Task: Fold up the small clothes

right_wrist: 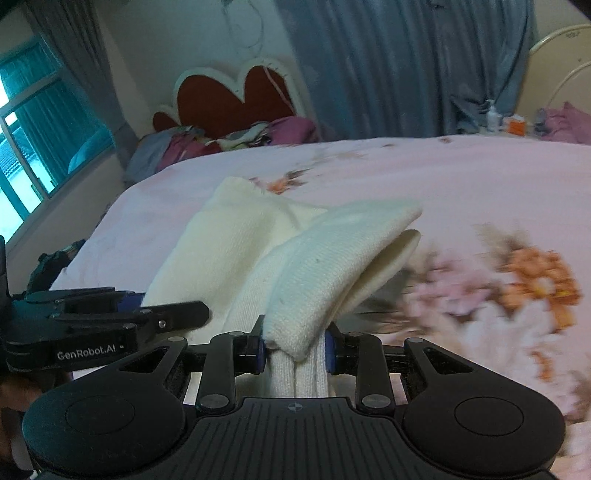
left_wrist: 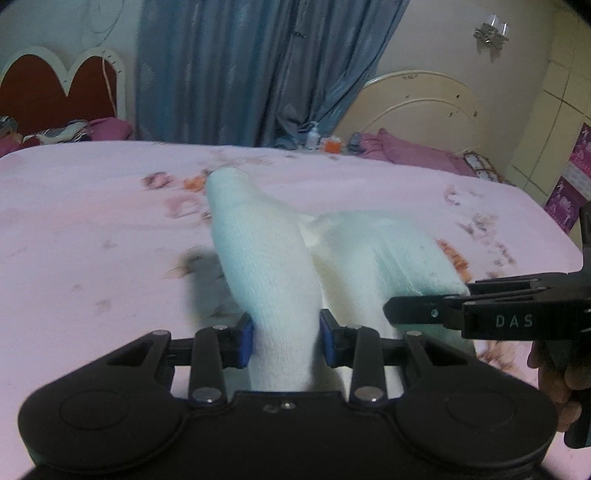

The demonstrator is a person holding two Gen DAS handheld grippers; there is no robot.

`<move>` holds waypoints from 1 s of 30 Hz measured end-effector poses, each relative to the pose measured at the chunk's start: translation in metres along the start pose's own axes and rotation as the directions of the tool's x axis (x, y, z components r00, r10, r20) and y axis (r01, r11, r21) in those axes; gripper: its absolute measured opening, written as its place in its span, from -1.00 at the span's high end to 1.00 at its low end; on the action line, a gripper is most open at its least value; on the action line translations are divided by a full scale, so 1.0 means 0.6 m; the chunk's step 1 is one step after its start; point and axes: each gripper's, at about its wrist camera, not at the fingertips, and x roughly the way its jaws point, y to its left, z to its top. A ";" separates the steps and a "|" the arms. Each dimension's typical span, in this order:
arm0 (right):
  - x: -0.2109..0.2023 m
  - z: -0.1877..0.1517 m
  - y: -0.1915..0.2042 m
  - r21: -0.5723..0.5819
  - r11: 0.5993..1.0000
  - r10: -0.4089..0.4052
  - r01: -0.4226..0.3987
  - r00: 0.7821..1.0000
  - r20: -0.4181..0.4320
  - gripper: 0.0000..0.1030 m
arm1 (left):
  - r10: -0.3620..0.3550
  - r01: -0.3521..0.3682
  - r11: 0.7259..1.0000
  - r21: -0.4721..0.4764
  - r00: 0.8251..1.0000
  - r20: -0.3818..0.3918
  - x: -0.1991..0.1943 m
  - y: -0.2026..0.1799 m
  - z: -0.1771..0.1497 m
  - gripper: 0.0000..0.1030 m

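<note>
White knit socks (left_wrist: 266,266) hang blurred above the pink floral bed (left_wrist: 92,221); your left gripper (left_wrist: 286,341) and right gripper (right_wrist: 295,352) each pinch one, cuffs hidden between jaws

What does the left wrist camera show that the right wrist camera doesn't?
Only the left wrist view shows the wall lamp and purple boxes. Only the right wrist view shows the teal-curtained window and the white knitted garment's open, layered end. Both show the left gripper and right gripper each clamped on that garment above the pink floral bedsheet, plus the red heart-shaped headboard.
</note>
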 end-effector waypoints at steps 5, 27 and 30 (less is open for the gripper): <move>0.066 -0.018 0.009 0.039 0.999 -0.018 0.020 0.999 -0.039 0.45 | -0.025 0.024 0.999 -0.030 0.999 -0.036 0.024 0.050 -0.014 0.34; 0.145 0.036 0.002 -0.147 0.968 -0.211 0.204 0.977 -0.033 0.58 | -0.103 0.104 0.994 0.036 0.994 -0.031 0.104 0.110 0.030 0.68; 0.176 0.023 -0.021 -0.167 0.946 -0.289 0.278 0.956 -0.044 0.58 | -0.128 0.128 0.992 -0.010 0.991 -0.044 0.124 0.109 0.022 0.68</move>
